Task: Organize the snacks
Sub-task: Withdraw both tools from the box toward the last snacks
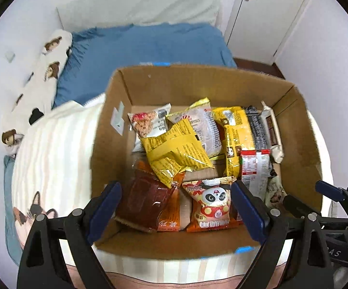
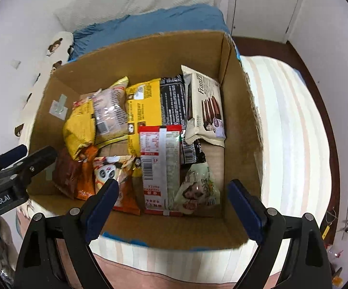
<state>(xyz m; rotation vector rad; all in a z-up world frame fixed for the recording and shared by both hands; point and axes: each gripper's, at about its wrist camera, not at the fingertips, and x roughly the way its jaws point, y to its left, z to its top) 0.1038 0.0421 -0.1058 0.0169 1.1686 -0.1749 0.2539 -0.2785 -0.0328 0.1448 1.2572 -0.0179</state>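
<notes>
Both tools spread wide, pinching nothing, up above the box. Left tool (image 1: 176,213) with blue pads (image 1: 248,214) on black arms; right tool (image 2: 174,210) just the same.

Seen only from the left: right tool (image 1: 330,197) at the right edge, near the box corner. Seen only from the right: left tool (image 2: 20,159) at the left edge, by the box wall.

Brown cardboard box (image 1: 149,84) on a striped bed cover (image 1: 53,156), open on top, rough torn rims, blue tape on the near edge. Snacks all inside, lying flat and piled.

Nearest in the left view: shiny panda bag (image 1: 210,204), orange and red, and a dark red bag (image 1: 147,202) beside it. Crinkly yellow bag (image 1: 176,151) on top, farther in. Long yellow pack (image 1: 236,139) and a red and white pack (image 1: 255,168) to the right.

Clear only from the right view: cream biscuit pack (image 2: 206,110) with brown biscuits drawn on it, leaning at the right wall. Pale green bag (image 2: 198,187) near the front.

Far back: soft blue blanket (image 1: 145,48), white pillow (image 1: 145,2), white door (image 1: 270,12).
</notes>
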